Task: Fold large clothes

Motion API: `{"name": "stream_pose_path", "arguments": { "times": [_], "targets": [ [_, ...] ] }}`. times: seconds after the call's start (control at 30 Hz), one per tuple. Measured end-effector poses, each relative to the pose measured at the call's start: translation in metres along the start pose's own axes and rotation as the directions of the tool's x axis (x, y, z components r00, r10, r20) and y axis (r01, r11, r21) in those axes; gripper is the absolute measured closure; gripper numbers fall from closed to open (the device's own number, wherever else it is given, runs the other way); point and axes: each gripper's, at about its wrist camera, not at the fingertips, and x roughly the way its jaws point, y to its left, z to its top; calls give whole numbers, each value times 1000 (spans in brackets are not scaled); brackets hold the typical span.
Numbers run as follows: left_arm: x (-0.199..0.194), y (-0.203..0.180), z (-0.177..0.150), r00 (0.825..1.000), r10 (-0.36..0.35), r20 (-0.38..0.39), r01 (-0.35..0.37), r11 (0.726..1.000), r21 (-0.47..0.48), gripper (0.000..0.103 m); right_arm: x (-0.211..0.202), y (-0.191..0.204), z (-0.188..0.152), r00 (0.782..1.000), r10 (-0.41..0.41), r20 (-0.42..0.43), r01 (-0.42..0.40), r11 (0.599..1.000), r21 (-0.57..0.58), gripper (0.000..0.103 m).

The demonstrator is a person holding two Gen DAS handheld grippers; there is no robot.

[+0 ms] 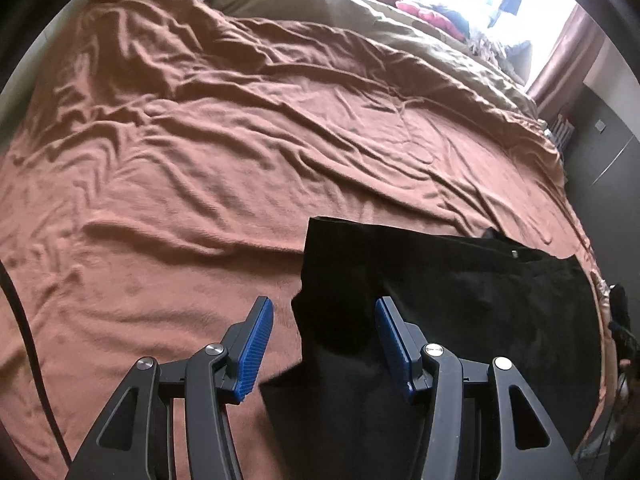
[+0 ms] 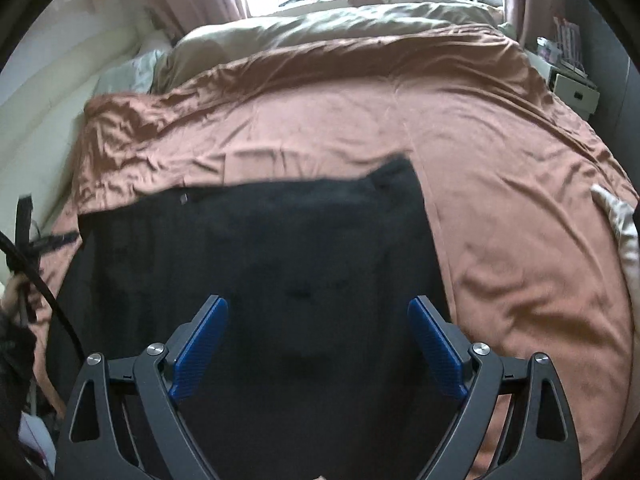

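A black garment, likely trousers [image 1: 440,300], lies flat on the brown bedspread [image 1: 200,160] at the near edge of the bed. My left gripper [image 1: 324,340] is open and empty, hovering over the garment's left edge. In the right wrist view the same black garment [image 2: 260,248] fills the lower middle, with a small button or tag near its far edge. My right gripper [image 2: 318,344] is open wide and empty, above the middle of the garment.
A beige duvet [image 2: 320,28] and pillows lie at the far end of the bed under a bright window. A white bedside cabinet [image 2: 572,88] stands at the right. A black cable [image 2: 40,276] hangs at the left. A pale cloth [image 2: 616,216] lies on the bed's right edge.
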Motion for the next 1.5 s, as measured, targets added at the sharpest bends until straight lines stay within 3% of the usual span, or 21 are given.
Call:
{"name": "stream_pose_path", "arguments": {
  "times": [0.07, 0.1, 0.13, 0.17, 0.3, 0.5, 0.6, 0.7, 1.13, 1.2, 1.27, 1.33, 1.5],
  "targets": [
    [13, 3, 4, 1000, -23, -5, 23, 1000, -9, 50, 6, 0, -6, 999, -28, -27, 28, 1000, -6, 12],
    [18, 4, 6, 999, -38, -4, 38, 999, -14, 58, 10, -1, -9, 998, -34, -45, 34, 999, -2, 12],
    [23, 5, 8, 998, -61, -5, 61, 998, -17, 82, 14, -3, -11, 997, -40, -62, 41, 999, 4, 12],
    [28, 6, 11, 997, -71, -14, 70, 997, -18, 91, 17, -3, -13, 996, -49, -75, 50, 999, 5, 12],
    [37, -1, 19, 999, -33, -14, 33, 999, 26, 97, 30, -3, -17, 989, -95, -111, 95, 995, -5, 12],
    [32, -4, 26, 1000, -3, -11, 4, 1000, 28, 92, 33, -4, -13, 987, -110, -115, 115, 993, 39, 12],
    [14, -3, 24, 998, 59, 18, -60, 997, 39, 86, 24, 4, -17, 988, -118, -99, 121, 992, 29, 14],
    [-8, 4, 15, 997, 67, 34, -68, 997, 31, 85, 18, 12, -19, 993, -92, -80, 95, 995, 25, 15],
    [-85, 13, -96, 1000, 29, 2, -28, 998, -62, 83, -7, 47, -41, 998, 38, -57, -40, 999, -33, 17],
    [-96, 12, -117, 1000, 25, 8, -24, 996, -83, 79, -9, 53, -44, 997, 64, -52, -66, 997, -42, 18],
    [-102, 10, -133, 1000, 29, 11, -28, 996, -88, 58, -11, 59, -47, 995, 82, -49, -85, 995, -49, 19],
    [-108, 8, -149, 1000, 22, 17, -20, 996, -91, 51, -13, 66, -52, 994, 93, -49, -96, 993, -63, 20],
    [-114, 6, -184, 1000, -17, 7, 18, 988, -155, 50, -16, 83, -67, 990, 129, -55, -133, 988, -82, 21]
  ]
}}
